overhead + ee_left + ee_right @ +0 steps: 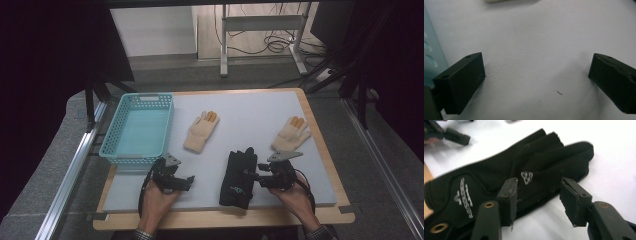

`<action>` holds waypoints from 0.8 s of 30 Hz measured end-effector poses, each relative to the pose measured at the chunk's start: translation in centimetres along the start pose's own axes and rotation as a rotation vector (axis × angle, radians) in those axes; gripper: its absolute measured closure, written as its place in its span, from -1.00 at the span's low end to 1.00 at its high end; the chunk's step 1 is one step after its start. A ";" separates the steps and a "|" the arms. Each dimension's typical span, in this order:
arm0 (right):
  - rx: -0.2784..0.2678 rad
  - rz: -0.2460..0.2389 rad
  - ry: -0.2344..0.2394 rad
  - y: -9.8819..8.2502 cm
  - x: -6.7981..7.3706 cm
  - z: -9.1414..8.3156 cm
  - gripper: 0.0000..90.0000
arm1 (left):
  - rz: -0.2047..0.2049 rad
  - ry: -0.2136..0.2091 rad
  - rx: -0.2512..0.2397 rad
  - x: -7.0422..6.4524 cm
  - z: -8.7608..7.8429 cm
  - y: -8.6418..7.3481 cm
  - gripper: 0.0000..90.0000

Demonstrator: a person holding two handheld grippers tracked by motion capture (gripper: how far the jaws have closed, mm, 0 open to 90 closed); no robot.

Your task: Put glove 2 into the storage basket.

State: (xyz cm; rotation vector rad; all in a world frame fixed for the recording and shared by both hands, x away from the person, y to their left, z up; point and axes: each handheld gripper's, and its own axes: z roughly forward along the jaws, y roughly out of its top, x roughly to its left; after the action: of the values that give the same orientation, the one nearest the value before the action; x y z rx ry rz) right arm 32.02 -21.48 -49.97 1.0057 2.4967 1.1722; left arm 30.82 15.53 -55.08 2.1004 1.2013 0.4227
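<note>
Gloves lie across the grey table mat (260, 107): a black glove (239, 179) near the front edge, and two cream knit gloves with orange fingertips farther back, one (201, 131) beside the turquoise basket (112, 131) and one (291, 134) toward the right edge. The right gripper (254, 176) sits against the black glove's right side; in the right gripper view its jaws stand partly apart over the glove (506, 177), near the small white logo, and whether either pad actually touches the fabric is hard to tell. The left gripper (189, 182) rests low on the mat just in front of the basket, its jaws wide apart with bare mat (534, 47) between them.
</note>
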 end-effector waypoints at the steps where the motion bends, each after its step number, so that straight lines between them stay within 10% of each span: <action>1: 0.000 0.000 0.000 0.0 0.0 0.0 0.11 | 0.000 0.000 0.000 0.0 0.0 0.0 -0.97; 8: 0.036 -0.019 0.061 -2.5 0.4 -0.1 0.89 | 0.029 -0.017 0.005 0.7 -0.5 -0.4 -0.95; 24: 0.048 -0.089 0.108 -3.0 2.9 1.8 0.95 | 0.026 -0.031 -0.006 1.0 -0.5 -0.6 -0.95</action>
State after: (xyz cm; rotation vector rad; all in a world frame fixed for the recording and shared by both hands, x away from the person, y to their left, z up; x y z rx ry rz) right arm 29.19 -19.87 -53.04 0.8538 2.6349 1.1748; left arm 30.71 16.77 -55.17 2.1115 1.1550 0.4035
